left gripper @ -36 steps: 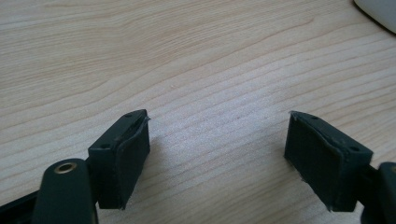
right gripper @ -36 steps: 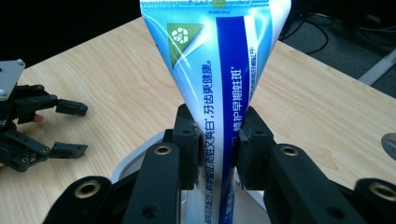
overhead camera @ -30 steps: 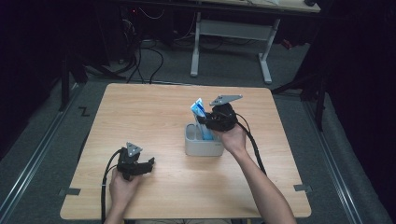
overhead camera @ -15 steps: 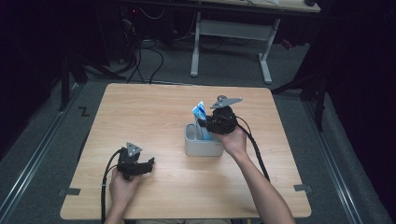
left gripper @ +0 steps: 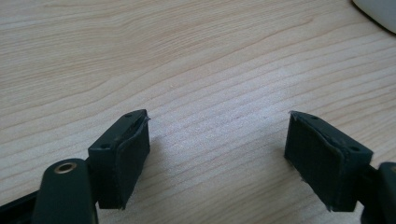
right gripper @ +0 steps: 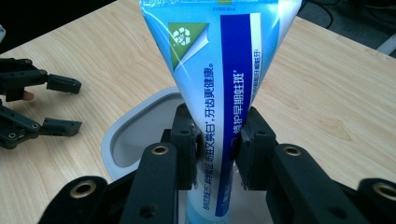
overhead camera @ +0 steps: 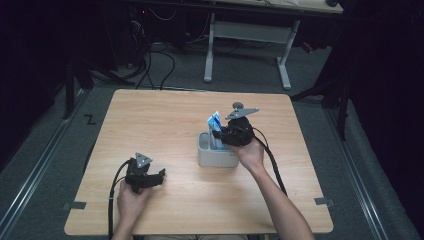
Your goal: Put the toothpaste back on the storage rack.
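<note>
Blue toothpaste tube [right gripper: 219, 93] pinched in my right hand-held gripper [right gripper: 218, 149] over the grey holder [overhead camera: 216, 156], mid-tabletop [overhead camera: 150, 115]; my left hand-held gripper [left gripper: 217, 149] rests spread near the front-left corner.

Left gripper [left gripper: 217, 154] fingers [left gripper: 123, 158] apart, over bare wooden table [left gripper: 187, 60]

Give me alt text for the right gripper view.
The right gripper has its black jaws shut on a blue and white toothpaste tube, held cap end down over an open grey container. The wooden table lies behind, with the open left gripper at far left.
</note>
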{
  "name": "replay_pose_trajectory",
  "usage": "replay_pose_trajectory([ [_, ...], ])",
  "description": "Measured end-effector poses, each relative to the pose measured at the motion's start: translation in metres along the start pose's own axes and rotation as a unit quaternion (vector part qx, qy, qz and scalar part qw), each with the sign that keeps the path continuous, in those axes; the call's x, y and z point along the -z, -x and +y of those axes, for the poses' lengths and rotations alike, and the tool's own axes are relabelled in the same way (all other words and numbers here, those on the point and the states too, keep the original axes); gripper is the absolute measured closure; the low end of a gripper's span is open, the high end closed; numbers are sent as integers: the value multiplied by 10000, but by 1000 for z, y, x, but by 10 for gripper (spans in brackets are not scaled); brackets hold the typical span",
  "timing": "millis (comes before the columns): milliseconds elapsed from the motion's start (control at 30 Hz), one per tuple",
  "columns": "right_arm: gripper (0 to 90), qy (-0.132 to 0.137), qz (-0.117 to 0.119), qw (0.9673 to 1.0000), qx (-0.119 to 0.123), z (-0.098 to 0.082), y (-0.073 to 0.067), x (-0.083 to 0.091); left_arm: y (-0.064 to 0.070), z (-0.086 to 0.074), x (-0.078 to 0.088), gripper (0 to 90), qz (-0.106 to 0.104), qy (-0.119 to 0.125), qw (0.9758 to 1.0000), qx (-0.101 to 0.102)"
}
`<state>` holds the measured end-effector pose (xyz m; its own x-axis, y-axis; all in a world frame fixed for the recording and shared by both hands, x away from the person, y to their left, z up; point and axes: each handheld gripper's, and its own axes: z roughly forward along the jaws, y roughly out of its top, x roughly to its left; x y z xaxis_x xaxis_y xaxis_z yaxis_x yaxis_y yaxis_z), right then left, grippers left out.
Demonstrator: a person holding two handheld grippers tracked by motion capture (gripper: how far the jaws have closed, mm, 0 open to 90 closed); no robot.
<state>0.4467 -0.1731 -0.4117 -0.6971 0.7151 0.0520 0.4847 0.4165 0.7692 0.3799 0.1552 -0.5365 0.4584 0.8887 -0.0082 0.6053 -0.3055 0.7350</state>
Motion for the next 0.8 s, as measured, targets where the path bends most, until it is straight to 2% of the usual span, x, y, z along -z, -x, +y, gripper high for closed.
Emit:
replay_pose_trajectory([
  [100, 689, 14, -14, 10000, 26, 0, -3, -2, 0, 0, 0, 226, -2, 0, 10000, -1],
  [367, 546, -82, -67, 9999, 75, -1, -5, -3, 0, 0, 0, 226, -2, 0, 10000, 0],
  [667, 508, 49, -173, 9998, 110, -1, -5, 6, 0, 0, 0, 226, -4, 1, 10000, 2],
  [800, 515, 233, -223, 9995, 71, -4, -2, 13, 0, 0, 0, 226, -6, 3, 10000, 5],
])
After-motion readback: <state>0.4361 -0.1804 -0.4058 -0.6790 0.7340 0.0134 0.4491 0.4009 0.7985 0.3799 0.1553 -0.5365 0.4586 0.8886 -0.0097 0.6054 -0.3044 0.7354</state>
